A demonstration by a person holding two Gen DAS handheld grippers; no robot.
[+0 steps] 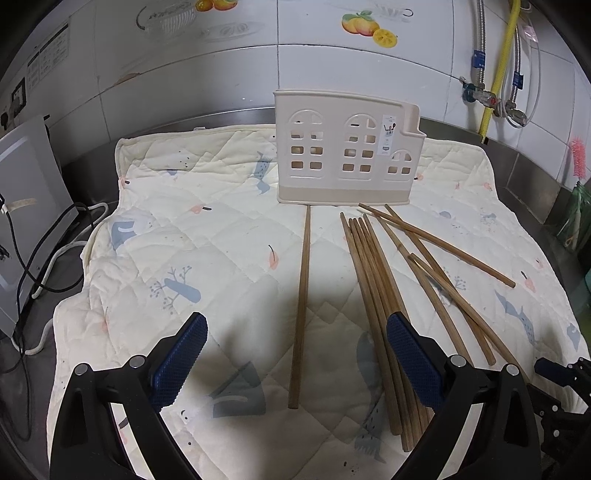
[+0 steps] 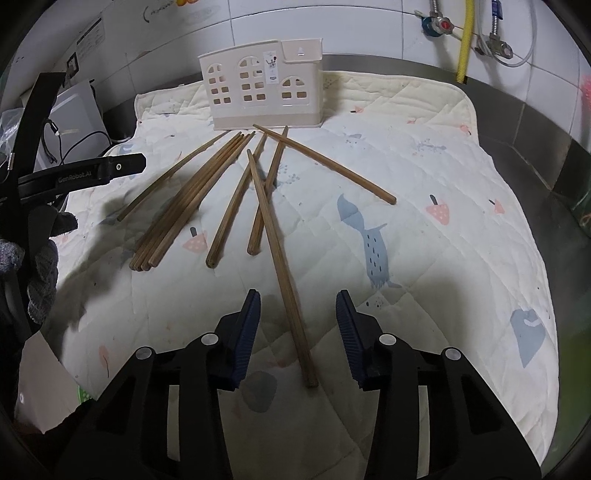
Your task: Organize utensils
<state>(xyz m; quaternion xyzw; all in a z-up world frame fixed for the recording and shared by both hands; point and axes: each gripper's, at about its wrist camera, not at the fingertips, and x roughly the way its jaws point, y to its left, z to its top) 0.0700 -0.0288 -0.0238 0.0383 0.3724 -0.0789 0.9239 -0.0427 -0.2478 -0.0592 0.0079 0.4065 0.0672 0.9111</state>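
Chopsticks point(image 2: 280, 266), light, stiff, prone to rolling, suit a near-end pinch; right hand-held gripper point(image 2: 298, 314) straddles one, pads apart.

Home kitchen counter. White wall tiles point(image 1: 236, 85) with fruit decals point(image 1: 365, 25) (peaches, lemon slice) beyond the jaws, steel countertop edge point(image 1: 532, 173), gas valve and yellow hose point(image 1: 498, 74) right of the jaws, quilted mat point(image 1: 207, 236) under them, wall socket point(image 1: 17, 98) far left.

Both grippers, left gripper point(image 1: 297, 354) and right gripper point(image 2: 298, 332), have black frames, silver screws and ribbed blue pads point(image 2: 246, 334); a grey knitted glove point(image 2: 42, 273) covers the hand.
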